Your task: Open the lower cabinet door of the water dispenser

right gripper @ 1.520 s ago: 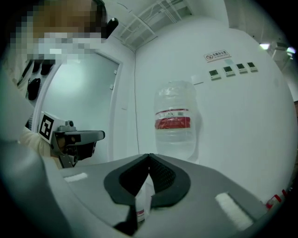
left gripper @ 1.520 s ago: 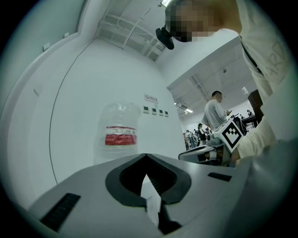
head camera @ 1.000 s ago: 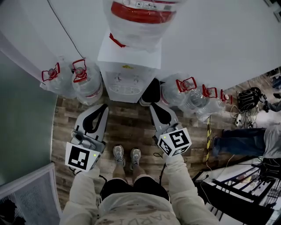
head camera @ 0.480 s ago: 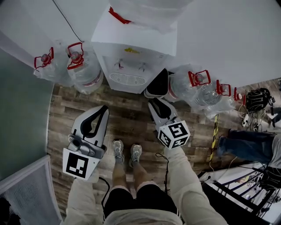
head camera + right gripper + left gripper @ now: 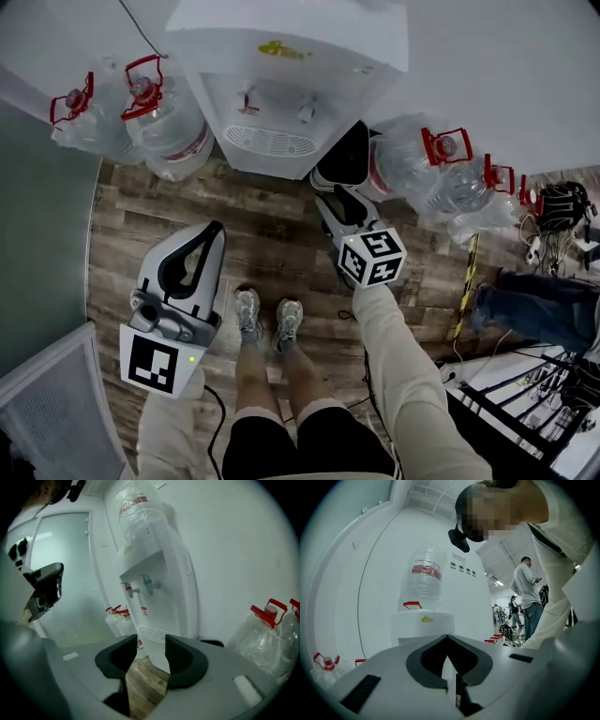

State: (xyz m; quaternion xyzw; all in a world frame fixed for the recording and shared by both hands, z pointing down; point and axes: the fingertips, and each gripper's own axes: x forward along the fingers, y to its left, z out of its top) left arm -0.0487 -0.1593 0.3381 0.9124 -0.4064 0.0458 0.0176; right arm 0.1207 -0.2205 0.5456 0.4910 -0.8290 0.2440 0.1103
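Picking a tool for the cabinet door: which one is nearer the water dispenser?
Right. The right tool, jaws just opening, nothing between them, is close before the water dispenser, at its right; the left tool is farther back, to its left.

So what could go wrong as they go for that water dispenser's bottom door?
The right gripper, whose jaws have just been opening with nothing between them, hangs near the water jugs crowding the water dispenser; a careless swing could topple them. A hard tug might also rock the big bottle on top.
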